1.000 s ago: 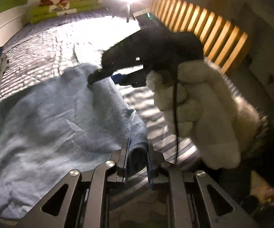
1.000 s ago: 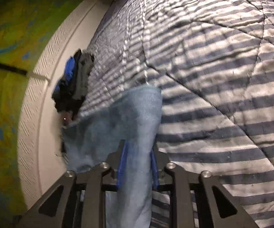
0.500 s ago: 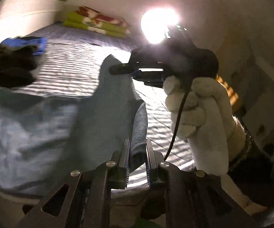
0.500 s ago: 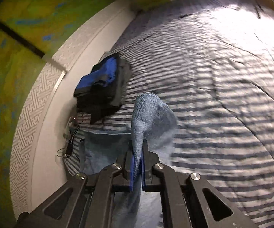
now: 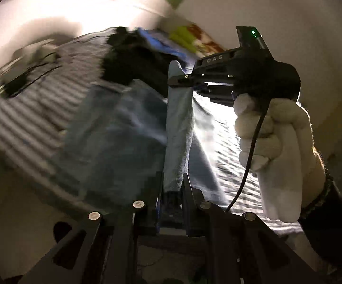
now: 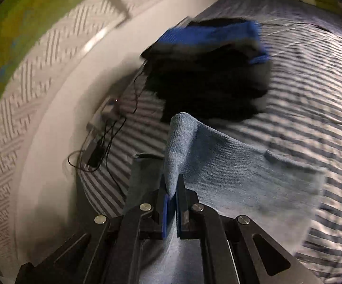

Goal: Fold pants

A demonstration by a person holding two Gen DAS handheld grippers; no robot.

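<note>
Light blue denim pants (image 5: 123, 142) lie partly spread on the striped bed cover (image 5: 28, 108). One edge is lifted off it. My left gripper (image 5: 172, 182) is shut on a fold of that edge at the bottom of the left wrist view. A taut strip of denim (image 5: 179, 123) runs up to my right gripper (image 5: 182, 81), held by a white-gloved hand (image 5: 272, 153). In the right wrist view my right gripper (image 6: 171, 185) is shut on a thin ridge of the pants (image 6: 230, 172), which drape to the right over the bed.
A pile of dark and blue clothes (image 6: 218, 71) lies on the bed just beyond the lifted denim. Black cables and a small adapter (image 6: 97, 151) lie by the white patterned wall (image 6: 40, 90). Green and patterned pillows (image 5: 189, 40) sit at the far end.
Both grippers have swung sideways across the bed with the pants edge, toward the wall and the clothes pile, and rolled as they went. The right jaws have closed tighter on the fabric.
</note>
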